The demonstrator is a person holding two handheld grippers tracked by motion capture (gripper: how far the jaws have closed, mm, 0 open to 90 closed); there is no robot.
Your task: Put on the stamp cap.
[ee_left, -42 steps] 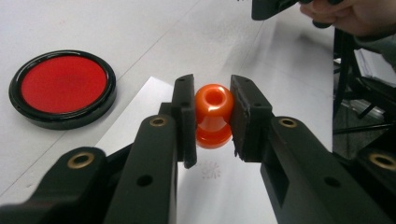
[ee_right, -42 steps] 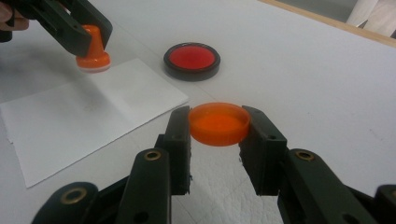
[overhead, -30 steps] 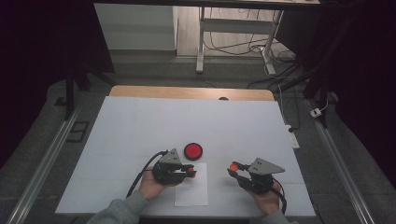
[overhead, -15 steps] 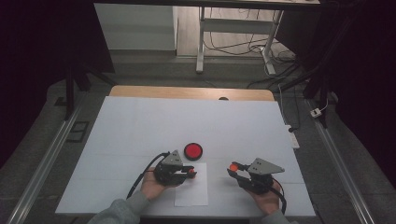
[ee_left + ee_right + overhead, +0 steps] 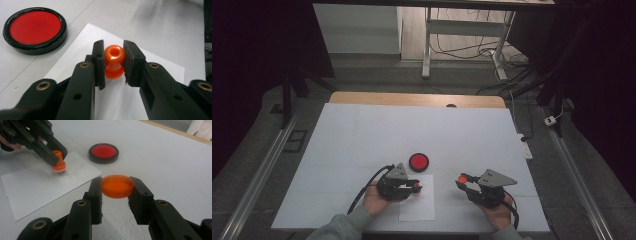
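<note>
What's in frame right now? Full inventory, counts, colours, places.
stamp: 1, orange, upright on the paper, clamped in the left gripper
cap: 1, orange, round, held in the right gripper above the table
ink pad: 1, red in a black rim, open, beyond the paper
paper: 1 sheet, white, near table edge
table: 1, white top, wooden far edge
left gripper: 1, black, shut on stamp
right gripper: 1, black, shut on cap
</note>
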